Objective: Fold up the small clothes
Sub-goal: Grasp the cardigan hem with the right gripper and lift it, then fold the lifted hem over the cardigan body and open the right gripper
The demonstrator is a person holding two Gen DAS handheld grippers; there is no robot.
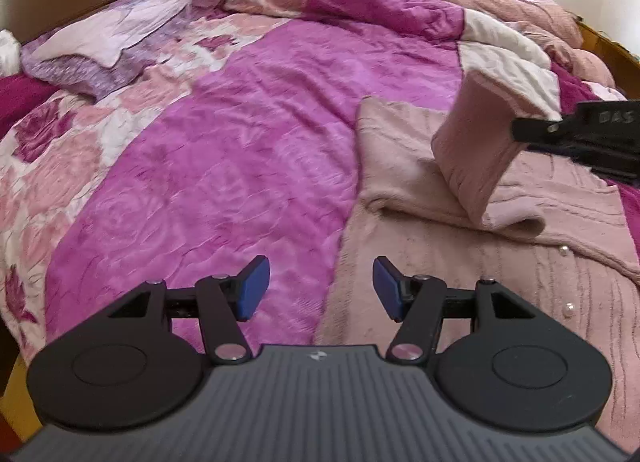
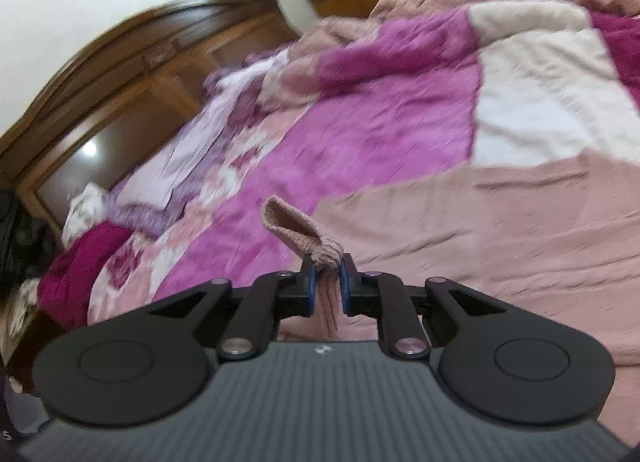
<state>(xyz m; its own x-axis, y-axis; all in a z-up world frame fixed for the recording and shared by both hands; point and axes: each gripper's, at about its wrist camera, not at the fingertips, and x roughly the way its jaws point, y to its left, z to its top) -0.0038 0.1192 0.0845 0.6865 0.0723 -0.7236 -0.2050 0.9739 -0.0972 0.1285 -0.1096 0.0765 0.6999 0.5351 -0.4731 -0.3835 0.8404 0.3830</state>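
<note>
Gripping the pink knit sweater [image 2: 294, 227] by the end of one sleeve, your right gripper [image 2: 327, 282] has its blue pads [image 2: 308, 282] clamped on the ribbed fabric, a bunched loop of it sticking up past the fingertips and more hanging down between the jaws (this view is blurred, so finer detail is hard to read). From the left wrist view that same right gripper [image 1: 532, 127] comes in at the right edge, holding the sleeve [image 1: 476, 141] lifted off the bed so it stands up in a fold over the sweater's body. The rest of the sweater [image 1: 460, 262] lies flat on the magenta floral bedspread [image 1: 224, 149], toward the right side of the bed, with small pearl-like buttons [image 1: 568, 308] showing near its right edge. Your left gripper [image 1: 320, 288] hangs above the sweater's left edge with jaws apart and nothing between the blue pads [image 1: 254, 288]; it touches no cloth. A heaped quilt in pink, magenta and white patches [image 1: 400, 9] sits at the far side of the bed, a lilac printed pillow or cloth [image 1: 100, 45] lies at the far left, and the wooden headboard [image 2: 132, 73] rises behind.
</note>
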